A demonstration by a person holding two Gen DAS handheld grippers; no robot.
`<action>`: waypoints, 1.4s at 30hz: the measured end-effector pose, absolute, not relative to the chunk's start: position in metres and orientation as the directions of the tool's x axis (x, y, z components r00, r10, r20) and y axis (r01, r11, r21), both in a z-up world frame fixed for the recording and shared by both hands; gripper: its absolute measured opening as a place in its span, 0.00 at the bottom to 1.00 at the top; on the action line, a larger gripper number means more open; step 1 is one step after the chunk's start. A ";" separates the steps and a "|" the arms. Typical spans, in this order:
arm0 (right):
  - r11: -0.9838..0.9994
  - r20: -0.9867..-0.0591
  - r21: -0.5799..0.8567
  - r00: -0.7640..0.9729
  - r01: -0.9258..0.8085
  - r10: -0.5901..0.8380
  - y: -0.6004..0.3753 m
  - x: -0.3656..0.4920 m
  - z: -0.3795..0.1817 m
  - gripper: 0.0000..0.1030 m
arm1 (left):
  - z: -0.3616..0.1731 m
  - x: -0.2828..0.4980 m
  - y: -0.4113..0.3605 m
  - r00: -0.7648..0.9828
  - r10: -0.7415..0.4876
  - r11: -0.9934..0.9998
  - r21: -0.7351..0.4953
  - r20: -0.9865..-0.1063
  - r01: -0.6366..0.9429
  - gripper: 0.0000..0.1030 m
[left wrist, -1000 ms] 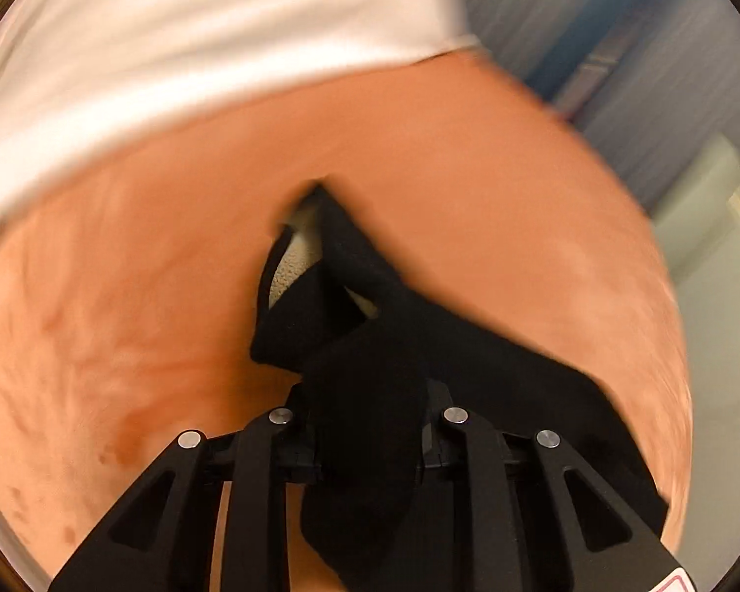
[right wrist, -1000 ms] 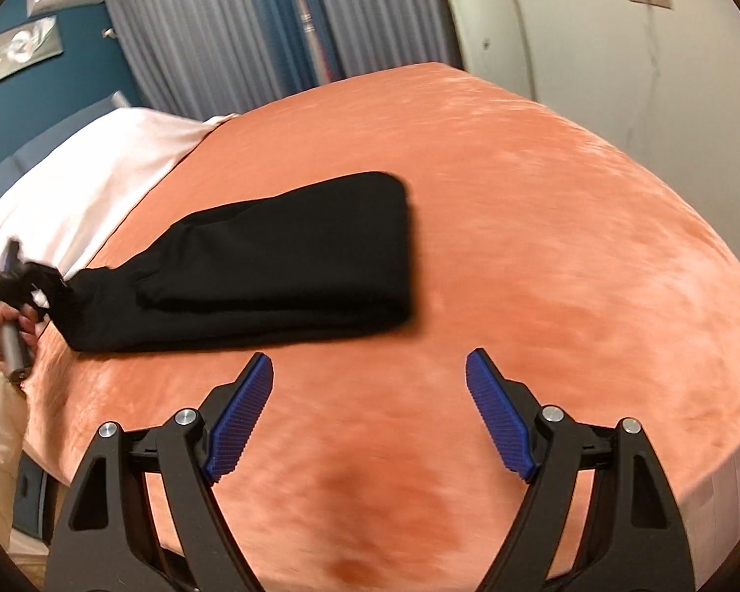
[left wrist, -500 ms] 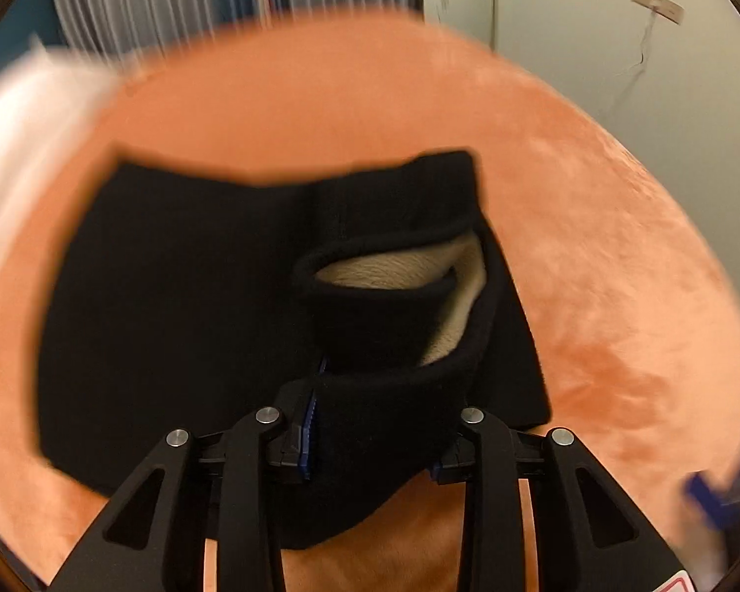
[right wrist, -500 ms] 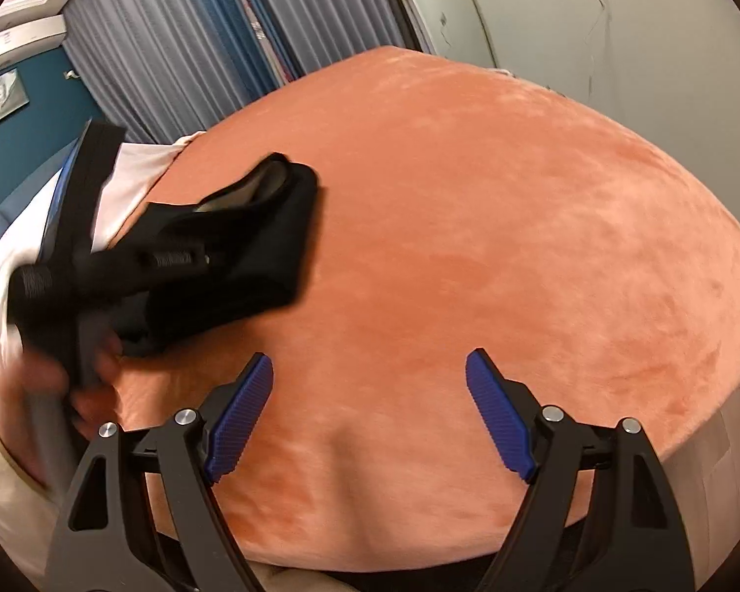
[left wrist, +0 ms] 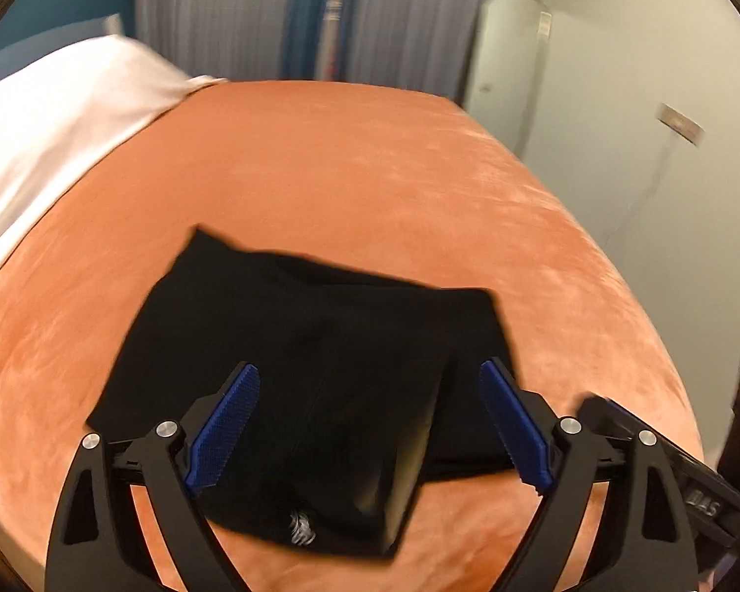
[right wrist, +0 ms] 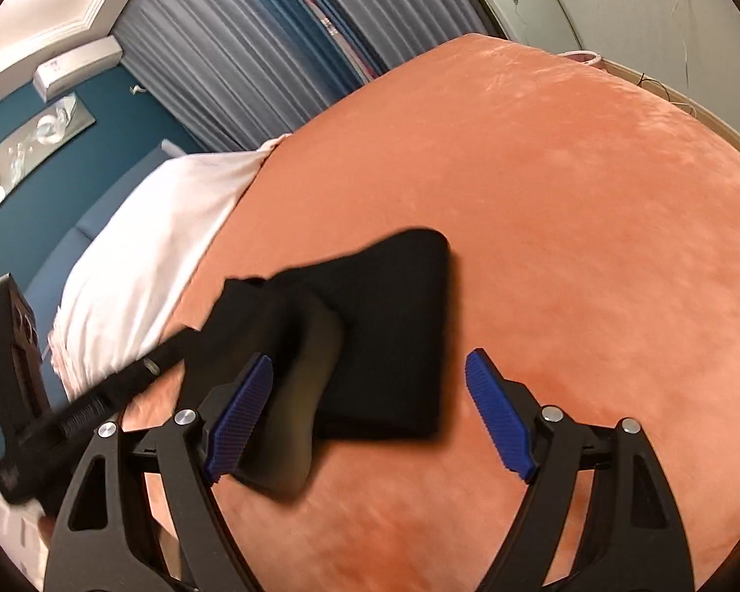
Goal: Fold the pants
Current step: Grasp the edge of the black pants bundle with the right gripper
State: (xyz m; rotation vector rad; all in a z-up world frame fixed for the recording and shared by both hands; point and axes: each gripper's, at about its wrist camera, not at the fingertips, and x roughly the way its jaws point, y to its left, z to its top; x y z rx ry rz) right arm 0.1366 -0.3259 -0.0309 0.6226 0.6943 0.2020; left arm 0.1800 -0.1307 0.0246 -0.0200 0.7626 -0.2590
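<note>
The black pants [left wrist: 320, 370] lie folded into a compact stack on the orange bed cover [left wrist: 370, 172]. A small white logo shows near the front edge of the stack. My left gripper [left wrist: 370, 424] is open just above the near part of the stack, holding nothing. In the right wrist view the pants [right wrist: 389, 325] lie left of centre, with the waist end folded on top. My right gripper [right wrist: 370, 414] is open and empty, just above the stack's near edge. The left gripper's body [right wrist: 98, 404] shows at the left of that view, blurred.
A white pillow [left wrist: 49, 123] lies at the bed's far left, also in the right wrist view [right wrist: 163, 256]. Grey and blue curtains [left wrist: 296, 10] hang behind the bed. A pale wall [left wrist: 641, 98] runs along the right side. The right gripper's body [left wrist: 666, 463] shows at lower right.
My left gripper carried the pants' end over the stack, opened and let it go. The fabric now lies flat on the stack. My right gripper moved closer to the pants.
</note>
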 end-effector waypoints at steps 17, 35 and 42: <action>0.855 -0.659 0.509 0.592 -0.104 0.464 -0.208 0.189 -0.071 0.52 | 0.043 0.126 0.009 0.768 0.109 0.993 0.096 -0.631 -0.063 0.85; 0.860 -0.628 0.510 0.675 -0.019 0.387 -0.276 0.191 -0.035 0.73 | 0.004 0.142 0.018 0.722 0.104 0.990 0.139 -0.684 -0.011 0.86; 0.753 -0.580 0.658 0.641 0.004 0.503 -0.276 0.144 -0.063 0.65 | 0.006 0.141 0.025 0.721 0.107 0.992 0.125 -0.684 -0.028 0.88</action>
